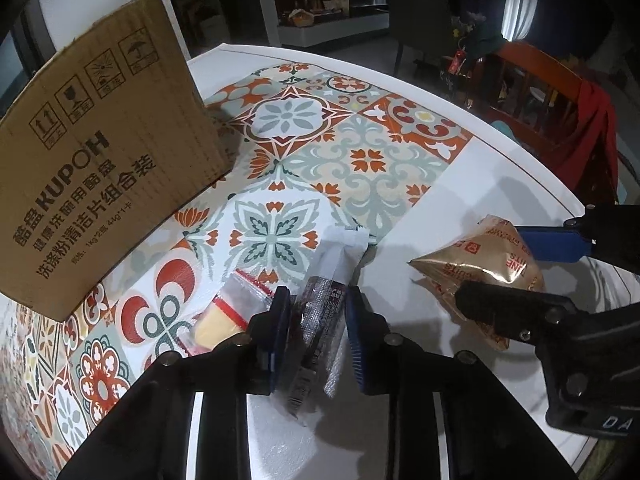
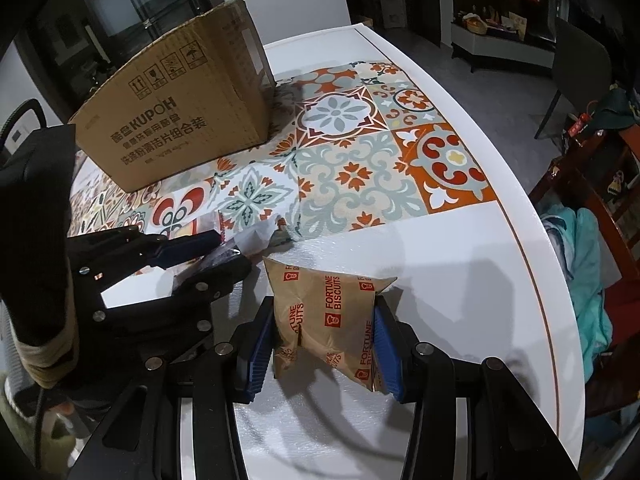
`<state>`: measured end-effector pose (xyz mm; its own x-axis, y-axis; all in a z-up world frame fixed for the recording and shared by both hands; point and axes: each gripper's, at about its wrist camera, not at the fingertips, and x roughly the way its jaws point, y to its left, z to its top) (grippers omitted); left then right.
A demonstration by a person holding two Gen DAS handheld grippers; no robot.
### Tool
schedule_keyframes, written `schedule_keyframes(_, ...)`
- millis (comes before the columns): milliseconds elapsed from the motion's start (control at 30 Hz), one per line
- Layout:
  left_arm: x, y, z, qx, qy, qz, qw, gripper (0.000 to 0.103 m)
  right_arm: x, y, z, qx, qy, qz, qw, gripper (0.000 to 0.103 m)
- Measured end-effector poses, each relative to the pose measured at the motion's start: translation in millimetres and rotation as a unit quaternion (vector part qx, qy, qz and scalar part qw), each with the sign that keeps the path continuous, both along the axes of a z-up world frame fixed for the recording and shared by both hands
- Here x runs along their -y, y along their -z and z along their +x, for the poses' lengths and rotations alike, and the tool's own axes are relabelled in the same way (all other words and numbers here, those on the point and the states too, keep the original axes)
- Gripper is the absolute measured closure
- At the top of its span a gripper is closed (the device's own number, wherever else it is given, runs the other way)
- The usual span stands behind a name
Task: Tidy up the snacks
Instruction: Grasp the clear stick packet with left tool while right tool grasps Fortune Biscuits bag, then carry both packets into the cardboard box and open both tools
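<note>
My left gripper has its blue pads pressed on both sides of a long clear snack packet with dark print, which lies on the white table. Just left of it lies a clear packet with a red border and a yellow piece inside. My right gripper is shut on a gold Fortune Biscuits pack held just above the table. In the left wrist view that gold pack sits between the right gripper's fingers. The left gripper appears at the left of the right wrist view.
An open brown cardboard box stands on the patterned mat at the far left, and it also shows as the cardboard box in the left wrist view. The table's curved edge runs on the right, with a wooden chair and clothes beyond it.
</note>
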<state>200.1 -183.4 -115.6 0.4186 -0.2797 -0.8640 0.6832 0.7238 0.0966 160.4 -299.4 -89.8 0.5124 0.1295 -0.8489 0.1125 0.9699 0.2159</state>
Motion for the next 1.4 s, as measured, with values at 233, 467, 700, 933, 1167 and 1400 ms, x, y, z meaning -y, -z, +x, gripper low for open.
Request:
schedule_keyframes(233,-12,-7,3,-0.027,-0.040,-0.034,0.9983,0.083,3,0,-1,0.000,0.005,0.003,1.000,0.056)
schedule_keyframes(467,-31,-33,-3,-0.025,-0.080,-0.082,0.9931,0.084,-1,-9,-1,0.011,-0.002,0.005,1.000,0.056)
schedule_keyframes(700,-51,-66,-4,-0.010,-0.106,-0.115,0.9876,0.084,-8,-32,2,0.038,-0.013,-0.003,0.999,0.056)
schedule_keyframes(933,-69,-101,0,0.018,-0.128,-0.137,0.9821,0.084,-20,-64,11,0.072,-0.033,-0.013,0.997,0.056)
schedule_keyframes(1167,-91,-130,8,0.039,-0.149,-0.160,0.9749,0.084,-35,-95,25,0.104,-0.057,-0.019,0.993,0.056)
schedule_keyframes(1400,-115,-156,22,0.067,-0.175,-0.173,0.9670,0.084,-53,-129,47,0.146,-0.085,-0.022,0.985,0.056)
